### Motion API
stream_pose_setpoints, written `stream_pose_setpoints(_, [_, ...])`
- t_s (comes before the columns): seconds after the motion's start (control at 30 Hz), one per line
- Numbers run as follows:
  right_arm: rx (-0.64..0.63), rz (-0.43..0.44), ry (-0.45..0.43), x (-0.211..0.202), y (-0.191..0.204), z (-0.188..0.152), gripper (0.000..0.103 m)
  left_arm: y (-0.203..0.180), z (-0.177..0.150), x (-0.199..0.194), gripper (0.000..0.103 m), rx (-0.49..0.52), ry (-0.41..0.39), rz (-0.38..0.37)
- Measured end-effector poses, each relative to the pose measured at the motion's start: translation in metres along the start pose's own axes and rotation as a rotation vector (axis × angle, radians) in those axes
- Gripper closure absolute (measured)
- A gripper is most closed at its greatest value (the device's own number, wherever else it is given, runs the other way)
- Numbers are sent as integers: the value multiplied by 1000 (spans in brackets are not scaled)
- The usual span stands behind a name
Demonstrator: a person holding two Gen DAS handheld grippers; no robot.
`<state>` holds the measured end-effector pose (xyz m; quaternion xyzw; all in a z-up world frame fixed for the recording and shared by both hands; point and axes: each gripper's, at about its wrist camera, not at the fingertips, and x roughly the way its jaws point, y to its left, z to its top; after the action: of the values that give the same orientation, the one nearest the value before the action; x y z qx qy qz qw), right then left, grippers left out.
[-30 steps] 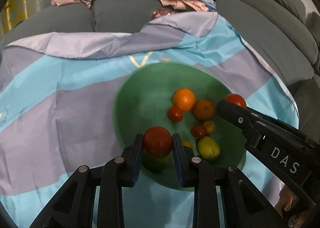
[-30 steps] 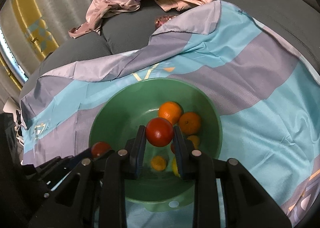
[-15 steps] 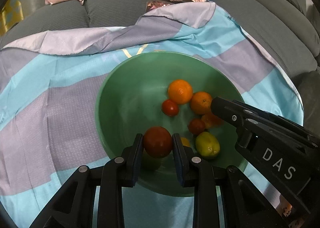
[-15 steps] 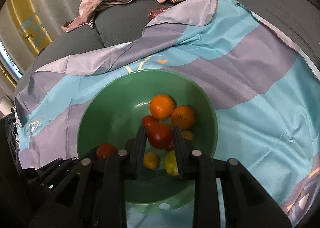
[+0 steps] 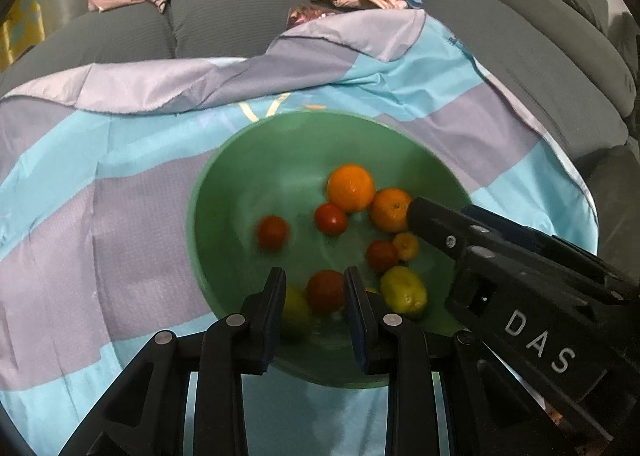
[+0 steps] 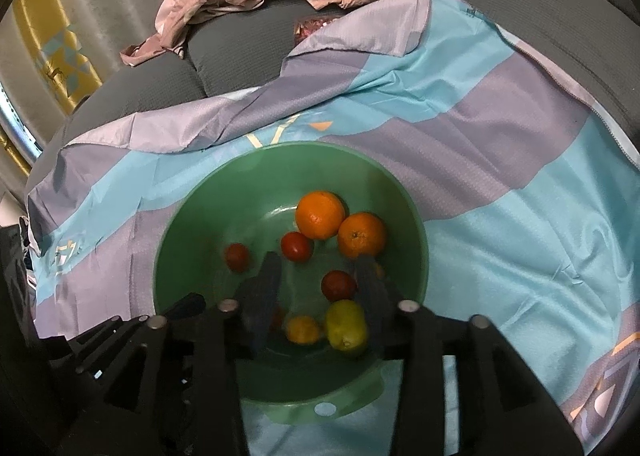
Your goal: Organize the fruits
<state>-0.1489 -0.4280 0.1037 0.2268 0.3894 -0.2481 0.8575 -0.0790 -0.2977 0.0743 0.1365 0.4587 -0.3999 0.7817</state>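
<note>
Both grippers hang over the green bowl (image 5: 240,160): right gripper (image 6: 316,276) opening, empty; left gripper (image 5: 315,292) pinching a red tomato (image 5: 325,290) directly above the fruit

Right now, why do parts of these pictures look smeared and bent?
Right wrist view: the right gripper is opening, so its fingers smear. Left wrist view: one tomato in the bowl is blurred. Both views: the fisheye lens curves the cloth and darkens corners.

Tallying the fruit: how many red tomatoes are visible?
4 red round tomatoes over the green plastic bowl: at left, centre, one beside the yellow lemon, one between the left gripper's fingers. Others may be hidden.
</note>
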Motion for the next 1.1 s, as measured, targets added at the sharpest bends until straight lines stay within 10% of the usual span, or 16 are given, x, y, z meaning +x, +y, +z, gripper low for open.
stream_pose_setpoints(0.2, [-1, 13, -38, -14, 1, 2, 48, -5, 1, -14, 48, 28, -38, 47])
stream_pose_setpoints(1.1, [-7, 5, -71, -26, 3, 2, 44, 0, 0, -34, 47, -13, -70, 29])
